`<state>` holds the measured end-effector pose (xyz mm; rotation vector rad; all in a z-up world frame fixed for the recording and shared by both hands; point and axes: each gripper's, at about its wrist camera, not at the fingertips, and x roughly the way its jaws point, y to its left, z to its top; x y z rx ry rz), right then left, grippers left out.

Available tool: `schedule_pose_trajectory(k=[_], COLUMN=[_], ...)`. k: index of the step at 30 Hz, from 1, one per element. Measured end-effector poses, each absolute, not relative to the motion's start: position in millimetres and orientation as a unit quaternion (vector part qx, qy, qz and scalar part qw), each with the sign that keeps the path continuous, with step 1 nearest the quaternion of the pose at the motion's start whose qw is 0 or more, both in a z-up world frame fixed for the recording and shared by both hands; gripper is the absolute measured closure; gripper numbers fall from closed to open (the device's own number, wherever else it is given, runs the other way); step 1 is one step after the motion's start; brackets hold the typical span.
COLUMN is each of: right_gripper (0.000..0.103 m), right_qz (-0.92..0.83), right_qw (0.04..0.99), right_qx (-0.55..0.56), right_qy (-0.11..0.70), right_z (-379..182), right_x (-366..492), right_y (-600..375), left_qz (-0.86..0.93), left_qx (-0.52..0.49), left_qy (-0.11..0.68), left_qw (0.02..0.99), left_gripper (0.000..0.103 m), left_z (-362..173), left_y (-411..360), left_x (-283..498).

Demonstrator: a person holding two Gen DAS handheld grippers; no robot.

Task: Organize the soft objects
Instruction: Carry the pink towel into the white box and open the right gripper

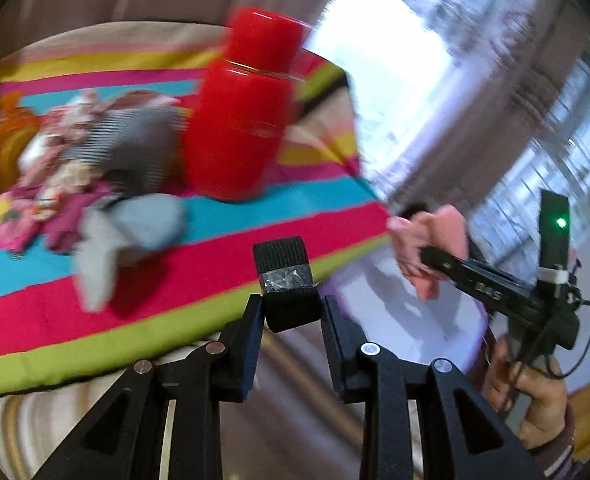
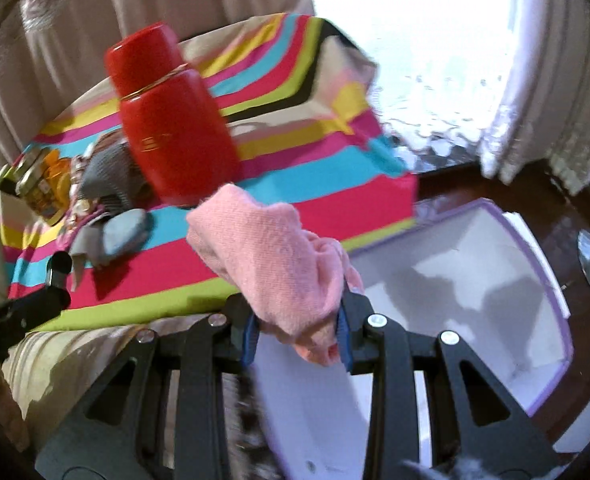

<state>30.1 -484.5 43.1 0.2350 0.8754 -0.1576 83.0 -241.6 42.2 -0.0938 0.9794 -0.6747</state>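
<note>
My left gripper point(image 1: 293, 308) is shut on a black ribbed roll point(image 1: 283, 276) with a shiny patch, held above the near edge of the striped cloth point(image 1: 215, 224). My right gripper point(image 2: 299, 332) is shut on a crumpled pink cloth point(image 2: 271, 256), over the edge of a white box with a purple rim point(image 2: 551, 280). In the left wrist view the right gripper point(image 1: 423, 252) and its pink cloth point(image 1: 443, 232) hang above that box point(image 1: 395, 312). A blurred pile of soft items point(image 1: 95, 168) with a grey sock point(image 1: 135, 232) lies on the cloth at the left.
A tall red flask point(image 1: 239, 120) stands upright on the striped cloth beside the pile. An orange packet point(image 2: 51, 184) lies at the cloth's far left. Curtains and a bright window are behind. A person's hand point(image 1: 535, 400) holds the right gripper. Dark floor surrounds the box.
</note>
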Motion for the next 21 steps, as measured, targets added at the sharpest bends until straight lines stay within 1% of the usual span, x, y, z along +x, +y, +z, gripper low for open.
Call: schedule_pose_trajectory(k=[5, 7, 9, 10, 12, 14, 16, 18, 20, 21], right_gripper=[0.065, 0.061, 0.047, 0.043, 0.03, 0.025, 0.021, 0.014, 0.012, 0.012], right_qz=[-0.107, -0.119, -0.131, -0.137, -0.145, -0.155, -0.161, -0.166, -0.171, -0.172], right_qw=[0.897, 0.898, 0.898, 0.899, 0.901, 0.902, 0.903, 0.904, 0.906, 0.907], right_qx=[0.111, 0.111, 0.11, 0.108, 0.105, 0.102, 0.1, 0.101, 0.101, 0.098], right_qy=[0.414, 0.408, 0.405, 0.402, 0.395, 0.39, 0.385, 0.38, 0.375, 0.373], right_z=[42.1, 42.5, 42.4, 42.9, 44.4, 46.1, 45.6, 45.8, 46.7, 48.0], right_x=[8.0, -0.6, -5.8, -8.6, -13.6, -19.9, -22.8, -26.5, -28.8, -30.0], right_y=[-511.3, -521.3, -529.1, -532.7, -537.2, -542.2, -545.8, -550.4, -553.1, -552.6], left_qz=[-0.357, -0.369, -0.38, -0.383, -0.389, -0.395, -0.4, -0.404, -0.398, -0.395], left_qx=[-0.019, -0.008, 0.002, 0.006, 0.012, 0.022, 0.03, 0.027, 0.021, 0.019], left_qy=[0.471, 0.475, 0.48, 0.482, 0.484, 0.486, 0.486, 0.489, 0.488, 0.487], left_qw=[0.806, 0.799, 0.791, 0.788, 0.784, 0.779, 0.776, 0.773, 0.776, 0.779], left_gripper=[0.073, 0.073, 0.072, 0.072, 0.071, 0.071, 0.064, 0.047, 0.041, 0.04], left_z=[40.7, 38.9, 36.7, 36.1, 35.4, 33.8, 34.2, 31.1, 30.2, 30.1], left_y=[-294.6, -313.7, -330.1, -336.9, -348.4, -360.3, -370.5, -370.8, -368.6, -367.3], left_x=[68.8, 64.5, 59.1, 57.8, 53.7, 51.7, 48.2, 48.7, 49.8, 49.8])
